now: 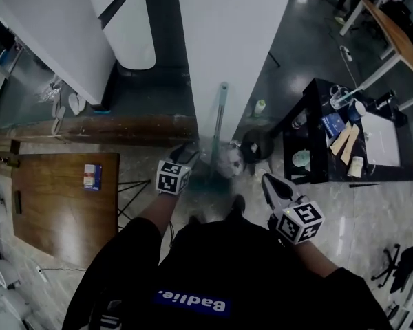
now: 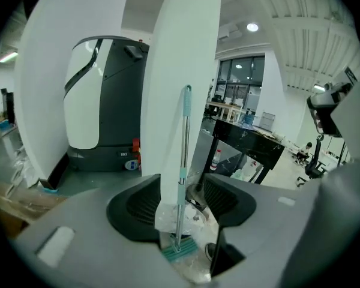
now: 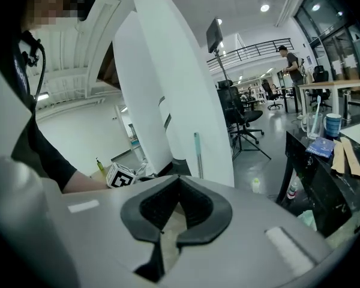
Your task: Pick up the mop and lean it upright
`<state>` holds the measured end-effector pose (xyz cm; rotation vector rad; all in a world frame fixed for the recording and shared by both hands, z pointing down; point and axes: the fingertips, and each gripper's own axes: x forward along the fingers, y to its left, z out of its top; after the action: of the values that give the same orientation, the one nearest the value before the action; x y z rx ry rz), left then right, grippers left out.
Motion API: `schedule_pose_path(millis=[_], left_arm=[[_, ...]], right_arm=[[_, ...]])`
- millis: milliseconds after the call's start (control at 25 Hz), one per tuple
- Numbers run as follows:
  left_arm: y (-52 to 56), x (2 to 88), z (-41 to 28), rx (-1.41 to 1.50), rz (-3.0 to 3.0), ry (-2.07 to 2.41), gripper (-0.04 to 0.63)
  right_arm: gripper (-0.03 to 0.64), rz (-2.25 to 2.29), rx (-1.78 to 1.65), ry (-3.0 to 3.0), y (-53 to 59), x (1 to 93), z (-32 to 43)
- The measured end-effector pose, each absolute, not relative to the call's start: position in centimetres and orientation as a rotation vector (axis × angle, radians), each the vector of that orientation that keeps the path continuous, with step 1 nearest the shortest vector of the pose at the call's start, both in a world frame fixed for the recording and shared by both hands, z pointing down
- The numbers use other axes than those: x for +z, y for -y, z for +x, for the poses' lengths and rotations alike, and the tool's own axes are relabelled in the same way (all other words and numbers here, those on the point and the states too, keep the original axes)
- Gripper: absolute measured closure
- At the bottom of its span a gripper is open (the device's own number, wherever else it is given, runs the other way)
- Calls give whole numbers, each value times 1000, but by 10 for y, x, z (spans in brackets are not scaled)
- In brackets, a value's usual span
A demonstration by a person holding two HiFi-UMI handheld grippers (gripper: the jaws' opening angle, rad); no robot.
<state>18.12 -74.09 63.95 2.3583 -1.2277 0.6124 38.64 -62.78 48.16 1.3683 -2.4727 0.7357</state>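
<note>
The left gripper (image 2: 181, 185) holds its black fingers (image 2: 132, 206) spread wide, with nothing pressed between them. In the open gap, a little beyond the fingertips, stands the silver-poled mop (image 2: 183, 143) with teal grip sections. Its teal head is on the floor, and its top end leans against the broad white pillar (image 2: 186, 41) that rises straight ahead of these fingers. A crumpled clear plastic bag (image 2: 165, 216) lies round the foot of the pole, just past the left finger. Farther off to the left of the fingers sits a white and dark grey floor machine (image 2: 102, 95). To their right stands a black low worktop (image 1: 316, 126) carrying bottles and papers. The right gripper (image 3: 180, 182) is well apart from the mop, lower and to the right in the head view. Its fingertips are closed together and empty. Past those fingers the mop's pole shows upright against the same pillar. A brown wooden worktop (image 1: 55, 205) lies far to the left of the left fingers.
</note>
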Motion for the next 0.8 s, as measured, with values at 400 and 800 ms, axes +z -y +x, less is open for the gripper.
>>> schedule_pose_path(millis=[400,800], left_arm=[[639,582,152,190,2395,1166,453],[522,511,154,94,2507,1219,571]], right_arm=[[612,1425,758,2380,526,493,343],[612,1339,690,2514,456,480,333]])
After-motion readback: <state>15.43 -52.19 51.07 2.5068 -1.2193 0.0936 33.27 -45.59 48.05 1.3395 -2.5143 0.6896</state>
